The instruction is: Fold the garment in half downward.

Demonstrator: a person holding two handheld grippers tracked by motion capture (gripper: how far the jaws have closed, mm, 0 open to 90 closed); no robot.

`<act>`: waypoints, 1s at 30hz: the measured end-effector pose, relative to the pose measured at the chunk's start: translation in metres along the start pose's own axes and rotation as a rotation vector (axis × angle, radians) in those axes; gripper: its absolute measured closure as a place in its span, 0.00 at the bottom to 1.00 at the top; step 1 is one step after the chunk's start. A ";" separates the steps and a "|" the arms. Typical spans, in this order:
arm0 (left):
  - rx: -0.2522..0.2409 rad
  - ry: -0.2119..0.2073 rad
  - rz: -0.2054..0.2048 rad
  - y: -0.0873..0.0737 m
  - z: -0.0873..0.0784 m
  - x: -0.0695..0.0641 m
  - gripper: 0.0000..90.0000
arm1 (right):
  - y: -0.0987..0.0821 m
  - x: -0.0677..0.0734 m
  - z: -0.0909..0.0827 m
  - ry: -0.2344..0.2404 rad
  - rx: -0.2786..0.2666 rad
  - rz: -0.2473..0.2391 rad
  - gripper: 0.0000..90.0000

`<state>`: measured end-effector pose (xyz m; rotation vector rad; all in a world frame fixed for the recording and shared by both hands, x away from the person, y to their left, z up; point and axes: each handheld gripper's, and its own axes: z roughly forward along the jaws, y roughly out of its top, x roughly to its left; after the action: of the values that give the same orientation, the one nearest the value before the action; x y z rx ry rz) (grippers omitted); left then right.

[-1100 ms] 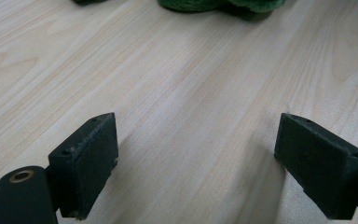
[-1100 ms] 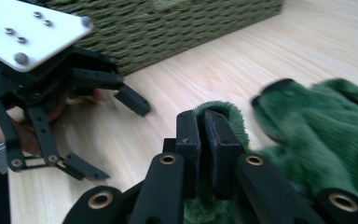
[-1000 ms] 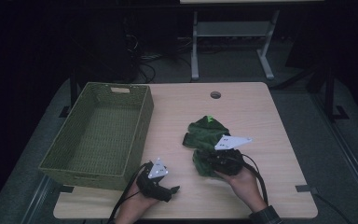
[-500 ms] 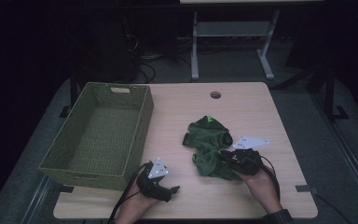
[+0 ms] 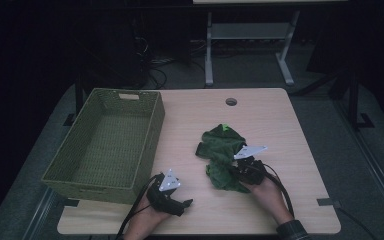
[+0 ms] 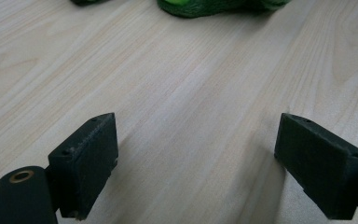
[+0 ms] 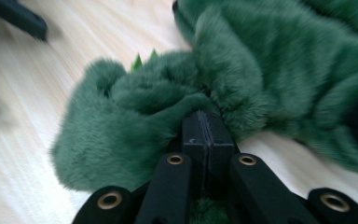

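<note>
Wooden table bears a green plush. Right gripper has just squeezed together, pinching fur at its tips. Left gripper rests spread, plush well ahead of it.

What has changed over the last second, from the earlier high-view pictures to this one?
The right gripper shifted a little and came down onto the near end of the green plush toy; its jaws have just been closing and are pinched together against the fur. The left gripper stayed at the near edge with jaws open, and the wicker basket and the toy's place are unchanged.
</note>
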<state>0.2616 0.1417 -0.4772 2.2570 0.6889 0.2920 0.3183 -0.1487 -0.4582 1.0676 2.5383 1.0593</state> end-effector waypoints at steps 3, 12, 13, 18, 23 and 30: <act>0.000 0.000 0.000 0.000 0.000 0.000 0.14 | -0.001 0.002 0.007 0.006 0.010 0.003 1.00; 0.000 0.001 0.003 0.000 0.000 0.000 0.14 | -0.001 -0.005 -0.021 -0.014 -0.060 0.029 0.88; 0.000 0.001 0.003 0.000 0.000 0.000 0.14 | -0.003 -0.006 -0.026 -0.020 -0.066 0.027 0.87; 0.000 -0.002 0.001 0.000 0.000 0.000 0.14 | -0.011 -0.013 -0.043 -0.025 -0.082 0.028 0.74; -0.001 -0.004 0.003 0.000 0.000 0.001 0.14 | -0.021 -0.019 -0.055 -0.026 -0.074 0.034 0.71; -0.001 -0.005 0.002 0.000 0.000 0.001 0.14 | -0.043 -0.023 -0.076 -0.021 -0.112 0.055 0.71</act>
<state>0.2622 0.1418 -0.4773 2.2566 0.6843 0.2877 0.2797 -0.2266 -0.4342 1.1179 2.4144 1.1831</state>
